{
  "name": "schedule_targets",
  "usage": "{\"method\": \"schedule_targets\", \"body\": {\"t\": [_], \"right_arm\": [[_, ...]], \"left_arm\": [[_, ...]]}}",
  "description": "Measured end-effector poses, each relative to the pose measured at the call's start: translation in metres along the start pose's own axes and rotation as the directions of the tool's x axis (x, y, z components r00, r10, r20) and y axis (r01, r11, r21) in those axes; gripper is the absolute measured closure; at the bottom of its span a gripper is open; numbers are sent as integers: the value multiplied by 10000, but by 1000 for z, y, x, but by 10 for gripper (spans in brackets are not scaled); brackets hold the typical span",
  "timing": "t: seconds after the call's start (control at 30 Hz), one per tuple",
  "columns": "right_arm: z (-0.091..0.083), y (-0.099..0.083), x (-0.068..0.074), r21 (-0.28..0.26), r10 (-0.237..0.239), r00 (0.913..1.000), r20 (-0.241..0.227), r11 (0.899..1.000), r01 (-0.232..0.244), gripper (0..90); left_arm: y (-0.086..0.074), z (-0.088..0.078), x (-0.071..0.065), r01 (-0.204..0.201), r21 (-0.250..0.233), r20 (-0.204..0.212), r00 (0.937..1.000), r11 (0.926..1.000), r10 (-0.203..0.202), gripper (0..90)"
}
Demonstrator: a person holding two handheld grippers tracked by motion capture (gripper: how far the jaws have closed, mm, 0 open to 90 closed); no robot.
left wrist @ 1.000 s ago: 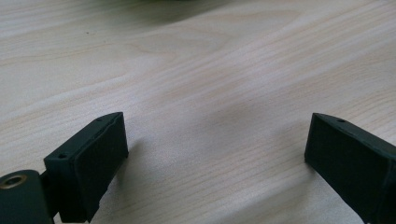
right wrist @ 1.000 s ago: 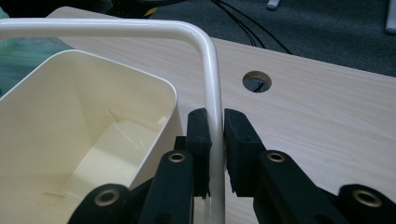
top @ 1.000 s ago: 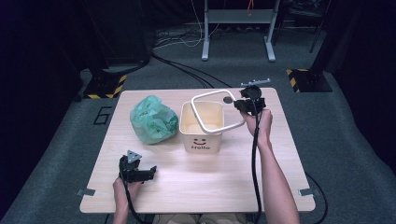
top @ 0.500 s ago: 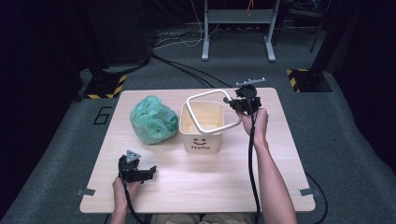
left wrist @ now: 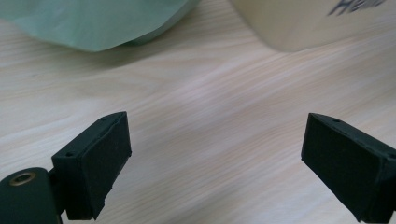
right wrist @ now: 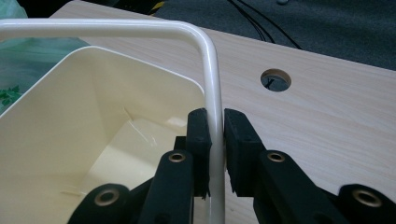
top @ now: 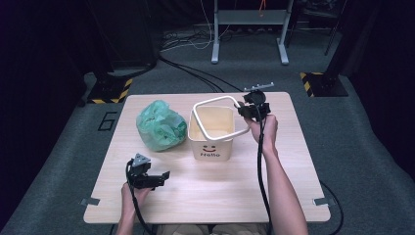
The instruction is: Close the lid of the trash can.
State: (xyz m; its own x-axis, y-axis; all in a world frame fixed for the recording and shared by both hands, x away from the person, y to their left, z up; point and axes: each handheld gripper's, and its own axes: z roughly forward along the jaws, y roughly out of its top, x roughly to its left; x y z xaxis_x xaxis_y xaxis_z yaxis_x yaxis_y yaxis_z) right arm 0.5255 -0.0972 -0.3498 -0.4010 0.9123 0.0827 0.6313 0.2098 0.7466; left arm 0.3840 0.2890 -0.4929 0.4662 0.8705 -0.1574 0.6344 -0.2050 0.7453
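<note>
pale wood table (top: 205,196), grey carpet (top: 362,147), right gripper (right wrist: 215,128) clamping bucket handle (right wrist: 208,60), left gripper (left wrist: 215,154) wide open, empty

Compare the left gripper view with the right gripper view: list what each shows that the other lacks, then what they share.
Left gripper view alone: the left gripper with jaws wide apart over bare wood, nothing between them, and part of the bin's printed lettering.

Right gripper view alone: the right gripper shut on the white handle, the bin's empty inside, a round hole in the table, and the floor with cables.

Both: the table, the cream bin and the green bag.
</note>
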Motion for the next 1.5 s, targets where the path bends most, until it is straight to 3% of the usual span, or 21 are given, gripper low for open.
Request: {"method": "schedule_targets", "body": {"t": [0.07, 0.17, 0.3, 0.67, 1.03, 1.2, 1.5], "right_arm": [[0, 0, 0, 16, 16, 10000, 35, 10000, -16, 809], [0, 0, 1, 20, 2, 10000, 81, 10000, -2, 808], [2, 0, 2, 52, 11, 9999, 121, 10000, -12, 809], [5, 0, 9, 184, 15, 9998, 186, 9998, -19, 808], [12, 1, 15, 346, -63, 9996, 270, 9994, 54, 807], [13, 1, 18, 388, -88, 9994, 349, 9992, 74, 807], [17, 0, 21, 494, -106, 9990, 430, 9987, 85, 807]], "left_arm": [[10, -5, -5, 80, -138, 255, 9996, 9999, -77, 80], [26, -14, -16, -287, -264, 430, 9986, 9992, 298, 80], [47, -20, -26, -382, -576, 872, 9953, 9976, 431, 87], [92, -21, -49, -865, -858, 1286, 9869, 9926, 971, 103], [119, -19, -53, -550, -955, 1045, 9924, 9939, 649, 149], [133, -17, -59, -610, -1031, 810, 9943, 9928, 695, 150], [156, -10, -58, -69, -1214, 540, 9984, 9926, 136, 183]]}}
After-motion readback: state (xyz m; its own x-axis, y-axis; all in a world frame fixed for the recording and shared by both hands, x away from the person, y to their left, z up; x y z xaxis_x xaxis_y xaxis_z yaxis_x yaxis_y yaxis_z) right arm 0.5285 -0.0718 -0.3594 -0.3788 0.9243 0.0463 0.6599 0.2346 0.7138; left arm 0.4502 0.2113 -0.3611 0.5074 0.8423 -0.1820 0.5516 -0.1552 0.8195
